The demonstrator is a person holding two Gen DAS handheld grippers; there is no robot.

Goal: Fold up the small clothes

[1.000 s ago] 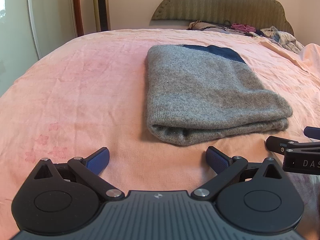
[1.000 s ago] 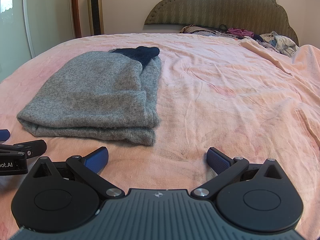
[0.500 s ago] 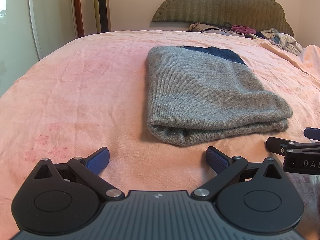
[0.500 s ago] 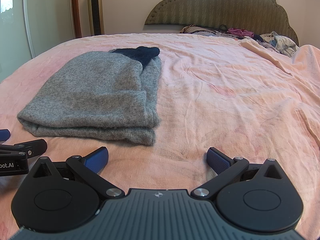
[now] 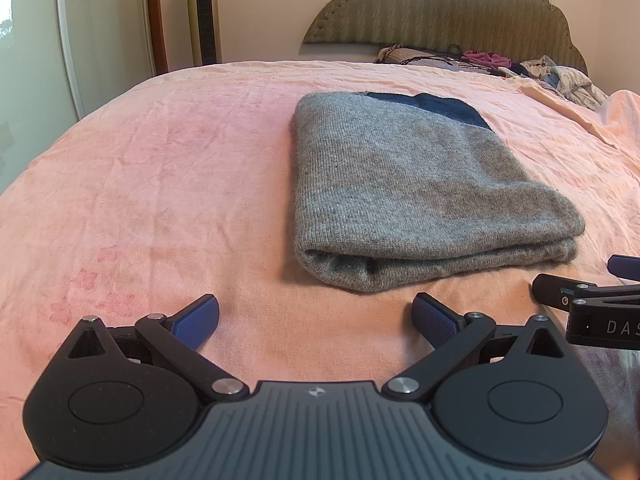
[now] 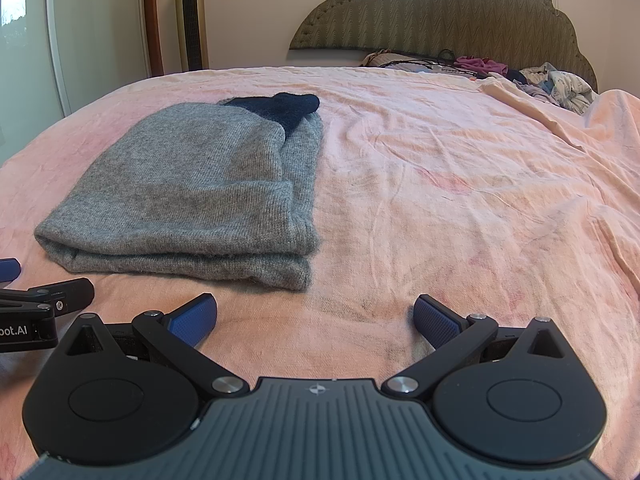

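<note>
Left wrist view: grey knit garment (image 5: 404, 184) lies folded on the pink bed (image 5: 160, 184), soft and limp, best pinched at corners; both hand-held grippers, left (image 5: 316, 316) and right (image 6: 316, 316), released.

The right gripper (image 5: 624, 280) is cut off by the right edge of the left wrist view, its lettering broken off after "DAS". In the right wrist view the left gripper (image 6: 24, 284) runs off the left edge, showing only "oot.AI". The heap of clothes (image 6: 560, 80) by the headboard (image 6: 440, 8) is too small and tangled to tell piece from piece. The folded grey knit garment (image 5: 408, 184) hides its own inner layers and most of a dark blue part (image 5: 436, 106).
</note>
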